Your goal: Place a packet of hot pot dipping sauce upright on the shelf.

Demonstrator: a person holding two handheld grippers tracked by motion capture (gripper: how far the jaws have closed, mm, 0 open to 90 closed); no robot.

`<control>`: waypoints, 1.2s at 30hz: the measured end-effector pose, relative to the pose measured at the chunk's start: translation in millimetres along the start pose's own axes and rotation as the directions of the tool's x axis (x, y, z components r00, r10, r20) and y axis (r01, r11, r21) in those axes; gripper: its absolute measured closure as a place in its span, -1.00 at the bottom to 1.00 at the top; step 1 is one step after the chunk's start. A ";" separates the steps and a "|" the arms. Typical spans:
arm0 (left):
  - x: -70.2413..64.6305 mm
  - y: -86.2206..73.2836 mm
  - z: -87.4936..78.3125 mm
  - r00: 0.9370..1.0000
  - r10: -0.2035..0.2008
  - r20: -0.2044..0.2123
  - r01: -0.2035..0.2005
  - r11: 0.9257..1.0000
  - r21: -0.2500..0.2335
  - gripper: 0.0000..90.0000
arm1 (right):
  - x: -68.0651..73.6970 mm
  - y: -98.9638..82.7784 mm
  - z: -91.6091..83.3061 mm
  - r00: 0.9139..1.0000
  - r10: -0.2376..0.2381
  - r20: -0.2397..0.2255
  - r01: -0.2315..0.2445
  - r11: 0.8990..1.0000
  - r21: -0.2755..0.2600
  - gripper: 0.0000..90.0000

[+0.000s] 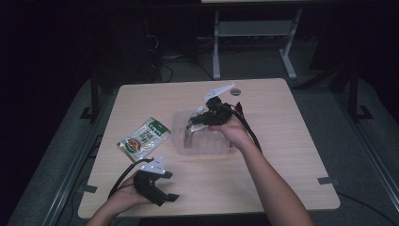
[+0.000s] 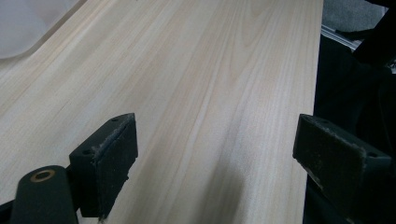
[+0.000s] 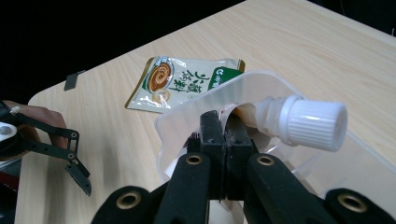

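Observation:
My right gripper (image 1: 194,124) hangs over a clear plastic container (image 1: 207,145) in the middle of the table. Its jaws are shut on the flat top of a spouted pouch (image 3: 245,115) with a white screw cap (image 3: 310,122), held just above the container's rim (image 3: 187,112). The rest of the pouch is hidden behind the jaws. A green and white food packet (image 1: 144,139) lies flat to the left of the container. My left gripper (image 1: 171,187) rests near the table's front edge, open, with only bare wood between its pads (image 2: 109,154).
The light wooden table (image 1: 282,155) has open surface to the right of the container and along the front. A small round disc (image 1: 235,91) lies near the far edge. Dark tape marks sit at the front corners. A desk frame stands on the floor behind.

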State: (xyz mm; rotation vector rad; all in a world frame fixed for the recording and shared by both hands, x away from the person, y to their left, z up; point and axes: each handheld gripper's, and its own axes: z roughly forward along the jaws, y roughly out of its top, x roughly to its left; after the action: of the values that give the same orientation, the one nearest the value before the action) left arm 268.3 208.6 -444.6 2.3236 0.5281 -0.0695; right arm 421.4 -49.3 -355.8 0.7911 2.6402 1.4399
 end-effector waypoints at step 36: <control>5.0 -0.6 -3.3 1.000 -0.009 -0.015 0.009 1.000 -0.016 -0.55 | 26.9 -23.2 -19.6 1.000 0.002 0.025 -0.002 1.000 -0.023 -0.31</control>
State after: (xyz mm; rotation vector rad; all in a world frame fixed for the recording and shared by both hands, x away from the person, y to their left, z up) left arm 272.3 212.9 -443.6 2.3081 0.5449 -0.0527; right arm 383.2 -62.8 -357.5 0.8041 2.6011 1.4482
